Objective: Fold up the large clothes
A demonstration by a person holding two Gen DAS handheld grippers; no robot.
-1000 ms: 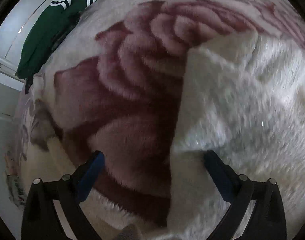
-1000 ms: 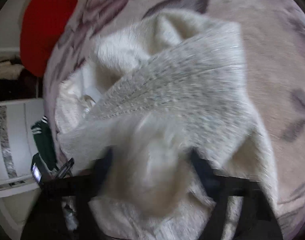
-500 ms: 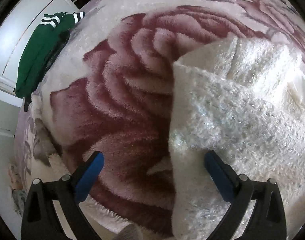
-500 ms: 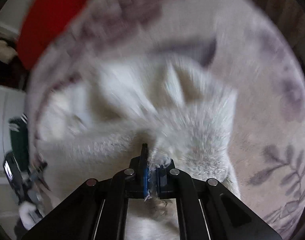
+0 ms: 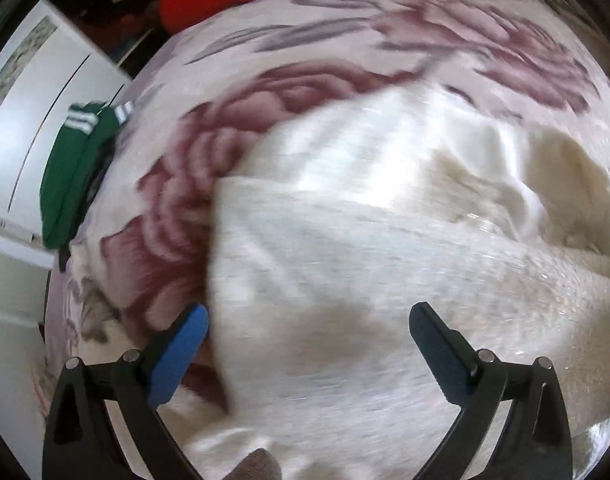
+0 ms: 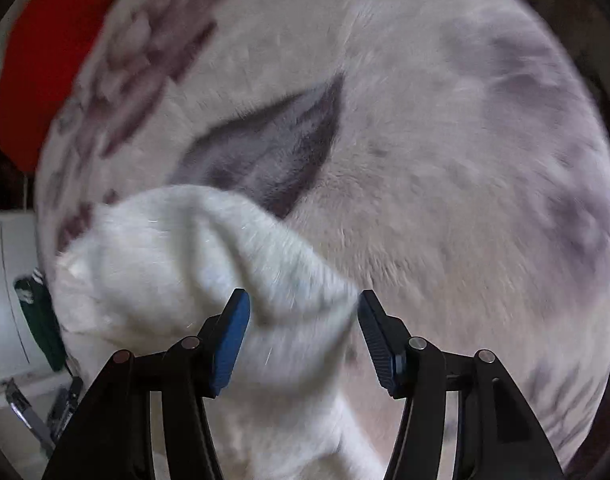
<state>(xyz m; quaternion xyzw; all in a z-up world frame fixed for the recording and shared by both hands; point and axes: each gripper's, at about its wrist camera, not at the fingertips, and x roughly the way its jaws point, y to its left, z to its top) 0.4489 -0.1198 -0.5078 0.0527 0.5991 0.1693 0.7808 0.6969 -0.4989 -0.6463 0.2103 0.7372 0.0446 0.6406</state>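
Since half a second ago your right gripper (image 6: 303, 336) has let go of the white sweater (image 6: 177, 264) it was pinching, and your left view has swung so more white knit fills it.

Left wrist view: your left gripper (image 5: 305, 354) stands wide open, gripping nothing. The white sweater (image 5: 365, 248) lies on the floral blanket (image 5: 289, 44), spreading ahead and to the right, its straight left edge just inside the left pad.

Right wrist view: your jaws are opening, a loose fold of sweater between the pads, apparently unpressed. The bulk lies to the left and below, bare blanket to the right. Your right gripper looks nearer a free end.
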